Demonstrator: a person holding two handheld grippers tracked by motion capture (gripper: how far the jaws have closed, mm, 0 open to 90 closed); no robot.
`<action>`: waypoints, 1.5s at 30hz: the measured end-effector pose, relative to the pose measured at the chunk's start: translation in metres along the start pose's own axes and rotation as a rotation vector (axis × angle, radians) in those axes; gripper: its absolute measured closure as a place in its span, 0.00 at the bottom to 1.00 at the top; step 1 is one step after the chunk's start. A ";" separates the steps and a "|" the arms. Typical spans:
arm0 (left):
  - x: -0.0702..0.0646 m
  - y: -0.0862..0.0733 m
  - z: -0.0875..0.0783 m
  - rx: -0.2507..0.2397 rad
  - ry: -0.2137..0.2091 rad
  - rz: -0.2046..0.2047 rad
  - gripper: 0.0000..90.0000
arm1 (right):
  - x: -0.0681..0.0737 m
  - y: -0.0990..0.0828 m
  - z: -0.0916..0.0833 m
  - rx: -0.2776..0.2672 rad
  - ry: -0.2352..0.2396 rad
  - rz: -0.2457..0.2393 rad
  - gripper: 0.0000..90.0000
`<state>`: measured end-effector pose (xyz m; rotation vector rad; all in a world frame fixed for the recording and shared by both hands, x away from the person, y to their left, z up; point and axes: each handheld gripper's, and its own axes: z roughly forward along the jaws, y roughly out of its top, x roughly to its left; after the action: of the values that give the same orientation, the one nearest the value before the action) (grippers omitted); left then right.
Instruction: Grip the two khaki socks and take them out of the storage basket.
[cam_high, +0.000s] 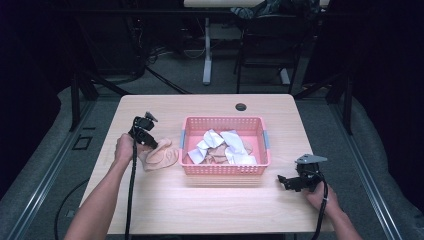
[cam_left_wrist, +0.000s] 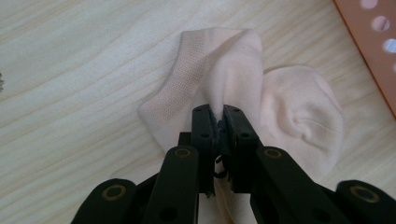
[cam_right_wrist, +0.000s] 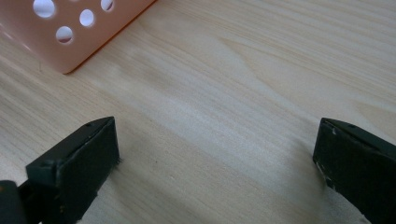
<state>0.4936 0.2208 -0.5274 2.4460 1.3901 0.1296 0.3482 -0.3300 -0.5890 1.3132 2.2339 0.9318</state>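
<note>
A pale peach sock (cam_high: 161, 156) lies crumpled on the wooden table just left of the pink basket (cam_high: 223, 169). My left gripper (cam_high: 151, 142) is shut on this sock (cam_left_wrist: 224, 79), its jaws pinching a fold of the fabric near the ribbed cuff. The basket holds several white and peach socks (cam_high: 220, 146). My right gripper (cam_high: 286, 181) hovers low over bare table off the basket's front right corner, jaws wide open with nothing between them. A corner of the basket (cam_right_wrist: 70, 28) shows at the upper left of the right gripper view.
A dark round cable hole (cam_high: 241, 106) sits near the table's far edge behind the basket. Bare wood (cam_high: 210, 205) stretches across the front of the table. Beyond the table stand desk legs, a chair and cables on the floor.
</note>
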 end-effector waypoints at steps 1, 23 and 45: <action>0.000 -0.001 0.001 -0.008 0.002 -0.009 0.90 | 0.000 0.000 0.000 0.000 0.001 0.000 0.00; -0.006 -0.032 -0.049 -0.141 0.050 -0.022 0.15 | 0.000 0.000 0.000 0.000 0.000 0.000 0.00; -0.014 -0.107 -0.039 -0.202 0.098 -0.085 0.02 | 0.000 0.000 0.000 0.000 0.002 0.000 0.00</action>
<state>0.3895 0.2681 -0.5235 2.2387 1.4434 0.3558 0.3483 -0.3300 -0.5890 1.3123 2.2358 0.9334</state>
